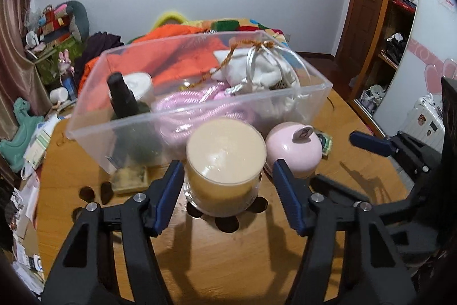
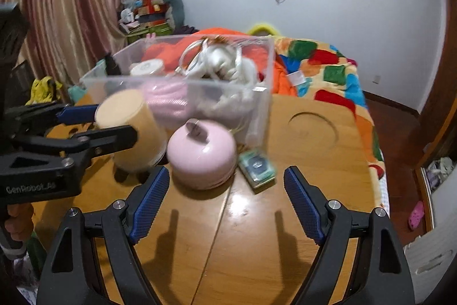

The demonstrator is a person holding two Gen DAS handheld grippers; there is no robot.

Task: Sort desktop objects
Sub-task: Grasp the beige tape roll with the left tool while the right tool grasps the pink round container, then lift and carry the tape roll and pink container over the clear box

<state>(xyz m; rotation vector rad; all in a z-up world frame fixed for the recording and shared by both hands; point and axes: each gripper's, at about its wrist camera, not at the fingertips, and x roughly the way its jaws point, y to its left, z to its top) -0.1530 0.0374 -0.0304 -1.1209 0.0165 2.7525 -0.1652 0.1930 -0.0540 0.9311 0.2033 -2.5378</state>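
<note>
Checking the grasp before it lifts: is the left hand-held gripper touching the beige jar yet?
Cannot tell. The left wrist view shows the left hand-held gripper straddling the jar, with a gap at one pad; the other looks flush with it, and the right wrist view is blurred.

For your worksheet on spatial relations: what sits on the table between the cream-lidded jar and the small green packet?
The pink round case sits between the cream-lidded jar and the green packet on the table; the right wrist view shows it best.

Both wrist views look down, close over the table (image 1: 228,262), sharing the clear bin (image 2: 177,93).
</note>
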